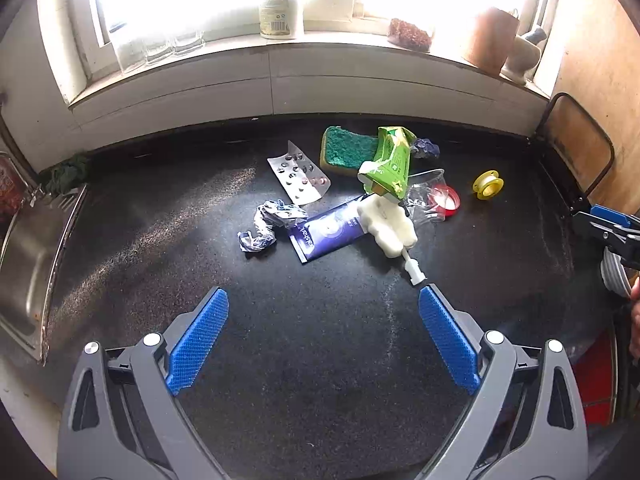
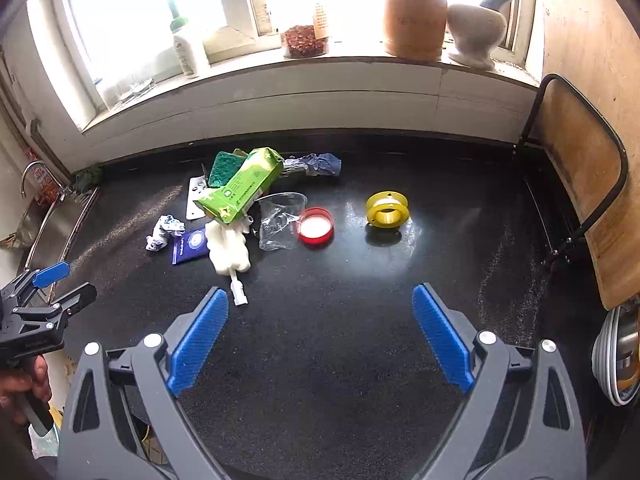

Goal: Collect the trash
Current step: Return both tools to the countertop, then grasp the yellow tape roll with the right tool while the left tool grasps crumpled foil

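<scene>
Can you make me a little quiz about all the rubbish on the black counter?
1. True or false: the green carton lies partly on top of the green sponge.
2. What stands right beside the red lid: A) the clear plastic cup, B) a banana, C) a fork?
3. What colour is the spool that sits alone, apart from the pile?

Key: 1 true. 2 A. 3 yellow. Bonus: the left gripper and the right gripper are both open and hold nothing.
</scene>
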`<state>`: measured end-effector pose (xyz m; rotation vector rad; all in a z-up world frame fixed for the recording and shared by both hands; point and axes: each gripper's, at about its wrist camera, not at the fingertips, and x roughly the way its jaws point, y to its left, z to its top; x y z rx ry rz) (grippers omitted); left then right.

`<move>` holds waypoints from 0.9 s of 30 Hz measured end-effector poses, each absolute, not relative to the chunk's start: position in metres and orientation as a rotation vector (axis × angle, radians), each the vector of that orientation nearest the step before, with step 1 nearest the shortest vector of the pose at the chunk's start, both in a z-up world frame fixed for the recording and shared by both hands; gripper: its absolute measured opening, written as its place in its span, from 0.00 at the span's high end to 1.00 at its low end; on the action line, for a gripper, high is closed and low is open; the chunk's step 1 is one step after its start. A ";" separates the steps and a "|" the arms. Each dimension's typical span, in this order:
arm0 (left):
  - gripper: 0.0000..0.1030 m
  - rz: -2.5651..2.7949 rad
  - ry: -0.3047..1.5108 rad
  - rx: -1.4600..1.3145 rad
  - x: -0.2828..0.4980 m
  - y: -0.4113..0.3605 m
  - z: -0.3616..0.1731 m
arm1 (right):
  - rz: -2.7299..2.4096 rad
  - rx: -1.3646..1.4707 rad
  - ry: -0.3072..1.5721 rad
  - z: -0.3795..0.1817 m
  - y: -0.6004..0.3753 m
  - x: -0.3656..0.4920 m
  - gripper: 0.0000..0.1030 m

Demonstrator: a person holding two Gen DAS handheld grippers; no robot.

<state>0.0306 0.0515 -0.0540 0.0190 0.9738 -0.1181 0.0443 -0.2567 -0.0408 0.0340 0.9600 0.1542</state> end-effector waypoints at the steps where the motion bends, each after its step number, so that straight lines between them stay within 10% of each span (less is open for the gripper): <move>1: 0.09 -0.111 0.976 0.026 0.035 0.057 -0.057 | 0.151 0.037 0.964 -0.044 -0.258 0.048 0.12; 27: 0.18 -0.168 1.097 0.094 0.191 0.107 -0.195 | -0.019 0.011 1.172 -0.188 -0.296 0.228 0.15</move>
